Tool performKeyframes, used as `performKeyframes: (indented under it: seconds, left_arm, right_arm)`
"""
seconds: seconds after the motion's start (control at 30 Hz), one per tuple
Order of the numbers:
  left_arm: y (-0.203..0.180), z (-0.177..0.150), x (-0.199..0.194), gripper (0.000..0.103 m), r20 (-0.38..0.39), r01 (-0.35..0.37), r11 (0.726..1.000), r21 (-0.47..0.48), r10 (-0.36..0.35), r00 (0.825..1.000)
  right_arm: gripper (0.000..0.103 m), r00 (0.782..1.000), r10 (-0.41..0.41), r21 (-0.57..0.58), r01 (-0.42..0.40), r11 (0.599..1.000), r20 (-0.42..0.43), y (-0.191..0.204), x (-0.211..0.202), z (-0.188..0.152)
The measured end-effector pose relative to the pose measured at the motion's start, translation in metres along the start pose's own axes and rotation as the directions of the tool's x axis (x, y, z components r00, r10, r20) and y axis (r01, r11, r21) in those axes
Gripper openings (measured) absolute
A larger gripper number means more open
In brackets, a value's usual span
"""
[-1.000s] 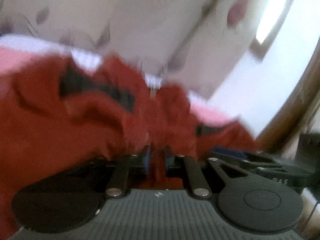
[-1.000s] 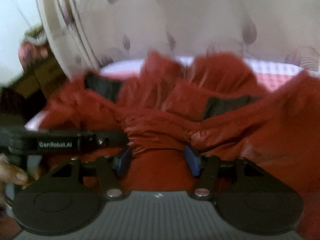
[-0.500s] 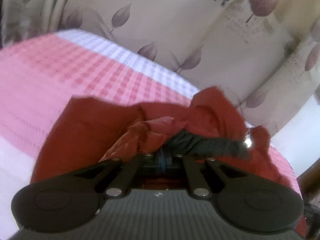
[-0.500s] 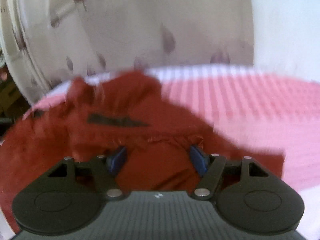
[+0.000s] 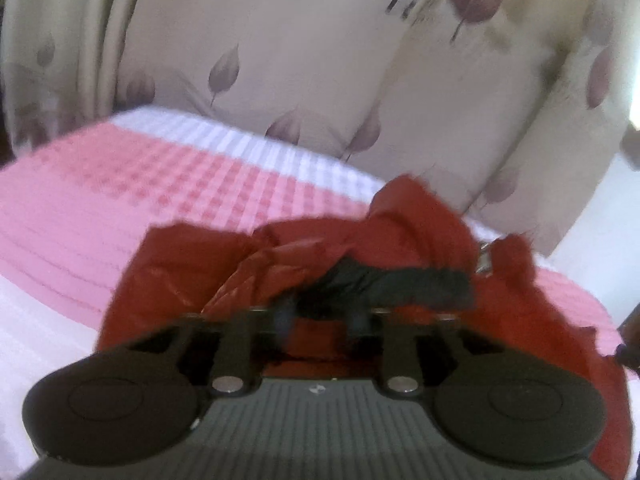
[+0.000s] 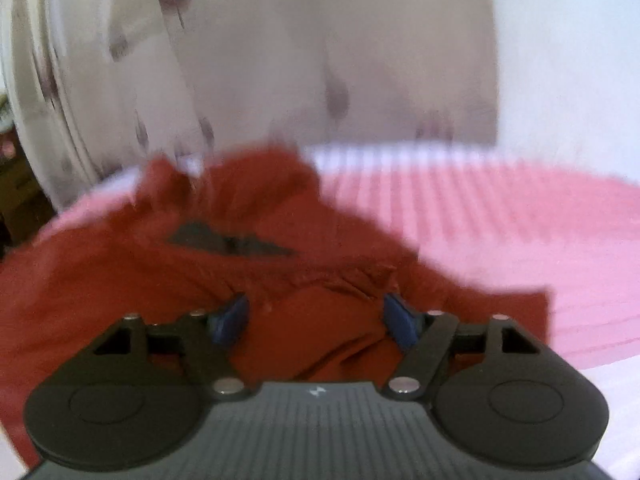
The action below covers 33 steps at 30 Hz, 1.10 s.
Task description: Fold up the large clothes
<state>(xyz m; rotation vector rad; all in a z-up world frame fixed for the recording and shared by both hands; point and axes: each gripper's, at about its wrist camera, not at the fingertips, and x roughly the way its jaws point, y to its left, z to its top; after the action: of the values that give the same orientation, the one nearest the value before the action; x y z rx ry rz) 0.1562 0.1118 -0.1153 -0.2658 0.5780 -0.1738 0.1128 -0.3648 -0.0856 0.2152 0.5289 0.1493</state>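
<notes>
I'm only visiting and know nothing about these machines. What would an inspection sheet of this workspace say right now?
Surface: bed cover, pink checks with white bands.
Job's things: one red garment with black trim, lying crumpled on the cover, not yet folded flat.
Clutter: nothing seen on the cover besides the garment.
Grippers: left gripper has just been opening, jaws apart, red cloth and black trim between them; right gripper has just been opening, jaws wide, cloth between them but not pressed.
Cables: nothing seen.
Surroundings: leaf-print curtain behind the bed, plain white wall beside it; both views are blurred.
</notes>
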Motion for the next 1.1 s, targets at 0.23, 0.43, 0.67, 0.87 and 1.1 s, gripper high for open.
performKeyframes:
  seconds: [0.23, 0.43, 0.67, 0.87, 1.1]
  left_arm:
    - [-0.038, -0.001, -0.028, 0.096, 0.106, -0.095, 0.987, 0.13, 0.082, 0.991]
    - [-0.044, -0.006, -0.023, 0.095, 0.066, -0.108, 0.982, 0.154, 0.099, 0.993]
    - [-0.048, -0.009, -0.022, 0.097, 0.057, -0.114, 0.975, 0.191, 0.105, 0.993]
    - [-0.054, -0.01, -0.03, 0.102, 0.072, -0.128, 0.963, 0.235, 0.115, 0.991]
    - [-0.049, -0.009, -0.037, 0.103, 0.085, -0.148, 0.955, 0.257, 0.13, 0.988]
  right_arm:
    - [0.081, 0.97, 0.22, -0.06, -0.214, 0.975, 0.104, 0.064, -0.036, 0.009]
    - [0.081, 0.957, 0.287, -0.235, -0.287, 0.929, -0.034, 0.143, 0.009, 0.002]
    - [0.081, 0.952, 0.203, -0.239, -0.257, 0.937, -0.228, 0.16, 0.056, -0.026]
    - [0.083, 0.953, 0.232, -0.187, -0.269, 0.945, -0.194, 0.154, 0.037, -0.015]
    - [0.091, 0.97, 0.192, -0.028, -0.19, 0.981, 0.151, 0.104, -0.031, -0.017]
